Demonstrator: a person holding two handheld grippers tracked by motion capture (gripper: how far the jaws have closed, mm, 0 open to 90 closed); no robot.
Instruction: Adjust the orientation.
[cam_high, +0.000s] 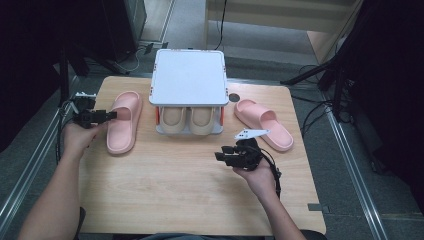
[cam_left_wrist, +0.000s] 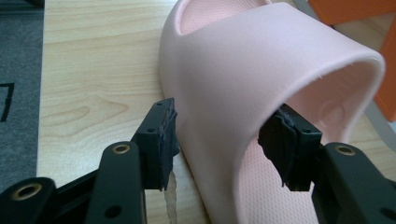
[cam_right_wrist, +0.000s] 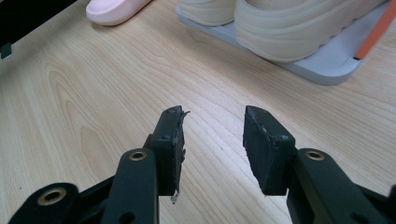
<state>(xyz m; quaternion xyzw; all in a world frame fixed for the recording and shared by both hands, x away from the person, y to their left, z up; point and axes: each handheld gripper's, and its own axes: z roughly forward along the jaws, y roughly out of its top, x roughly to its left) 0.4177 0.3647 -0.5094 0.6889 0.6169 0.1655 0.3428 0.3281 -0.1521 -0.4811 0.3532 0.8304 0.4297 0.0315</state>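
Observation:
On the wooden table (cam_high: 175, 185), a pink slipper (cam_high: 124, 122) lies left of a small grey shoe rack (cam_high: 189, 75), and its mate (cam_high: 264, 124) lies to the right. My left gripper (cam_high: 111, 116) reaches the left slipper's outer side. In the left gripper view the left gripper (cam_left_wrist: 225, 116) straddles the side wall of this slipper's (cam_left_wrist: 243, 60) strap. One jaw is outside and one is under the strap, and the pads do not squeeze it. My right gripper (cam_high: 220, 153) hovers open over bare wood in front of the rack, and the right gripper (cam_right_wrist: 215, 114) has nothing between its pads.
A pair of beige slippers (cam_high: 187, 119) sits on the rack's lower shelf (cam_right_wrist: 322, 70), under its white top. The rack has orange side posts (cam_left_wrist: 355, 7). Dark stands and cables surround the table on the floor.

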